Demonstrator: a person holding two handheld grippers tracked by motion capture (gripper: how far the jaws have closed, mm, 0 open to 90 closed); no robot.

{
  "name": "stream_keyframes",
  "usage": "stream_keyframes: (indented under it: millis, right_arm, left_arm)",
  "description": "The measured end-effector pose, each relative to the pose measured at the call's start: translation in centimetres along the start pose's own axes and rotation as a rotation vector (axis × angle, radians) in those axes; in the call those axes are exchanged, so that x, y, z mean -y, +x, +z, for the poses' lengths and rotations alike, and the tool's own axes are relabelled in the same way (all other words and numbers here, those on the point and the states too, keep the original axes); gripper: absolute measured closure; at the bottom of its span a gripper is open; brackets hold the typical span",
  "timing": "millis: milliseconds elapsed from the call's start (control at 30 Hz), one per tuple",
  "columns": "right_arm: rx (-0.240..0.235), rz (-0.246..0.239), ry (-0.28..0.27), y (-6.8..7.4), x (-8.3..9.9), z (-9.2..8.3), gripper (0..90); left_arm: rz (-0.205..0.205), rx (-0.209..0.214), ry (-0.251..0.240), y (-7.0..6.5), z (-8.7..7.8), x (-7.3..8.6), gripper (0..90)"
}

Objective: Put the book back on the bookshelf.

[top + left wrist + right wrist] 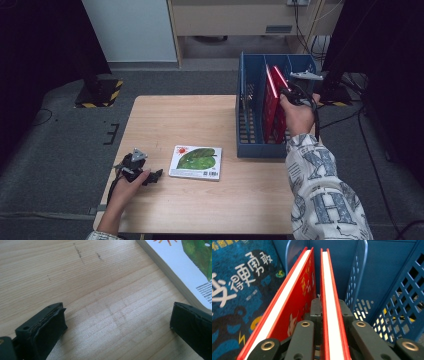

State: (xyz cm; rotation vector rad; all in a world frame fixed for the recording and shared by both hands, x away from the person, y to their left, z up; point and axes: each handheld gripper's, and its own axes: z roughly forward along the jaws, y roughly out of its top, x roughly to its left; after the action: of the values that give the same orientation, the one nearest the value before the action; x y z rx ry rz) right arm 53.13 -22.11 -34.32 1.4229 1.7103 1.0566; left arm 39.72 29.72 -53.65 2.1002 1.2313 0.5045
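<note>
1. We see our right gripper at about two o'clock on the table, reaching down into the blue rack.
2. In the right gripper view its jaws are clamped on the top edge of a red book, which stands upright on its edge in the rack.
3. A second red book stands just beside the held one at its nine o'clock, leaning slightly away from it at the top.
4. A dark blue book fills the next slot further to nine o'clock in that view; whether it touches the red one we cannot tell.
5. Our left gripper rests at about seven o'clock on the table, its jaws spread wide with bare wood between them.
6. A white book with a green leaf cover lies flat near six o'clock, just beside the left gripper's three o'clock side.
</note>
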Motion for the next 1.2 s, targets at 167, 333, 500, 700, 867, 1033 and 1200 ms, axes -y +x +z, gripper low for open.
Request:
stream_keyframes:
  millis: [167,333,500,700,867,1033,1200]
  right_arm:
    - [0.002,0.015,-0.008,-0.1,-0.3,0.9,78.8]
    - [0.007,0.025,-0.01,-0.2,-0.1,1.7,78.8]
    - [0.012,0.032,-0.019,-0.2,0.0,1.9,78.7]
    - [0.0,0.032,-0.017,0.0,0.2,1.9,78.0]
    - [-0.021,0.037,-0.014,-0.1,0.3,1.6,76.6]
    - [-0.048,0.038,-0.026,-0.1,0.1,1.1,72.2]
    - [-0.054,0.022,-0.034,0.0,0.0,0.4,70.3]
  left_arm:
    - [0.002,0.001,0.0,0.0,0.0,0.0,0.0]
    - [-0.002,0.002,-0.003,0.0,0.0,0.0,0.0]
    - [0.001,0.004,-0.004,0.0,0.0,0.0,0.0]
    - [0.0,0.004,-0.004,0.0,0.1,0.0,0.0]
    - [0.0,0.005,-0.004,-0.1,0.1,0.0,0.0]
    - [-0.003,0.006,-0.006,-0.1,0.1,0.0,0.0]
    - [-0.002,0.007,-0.005,-0.1,0.1,0.0,0.0]
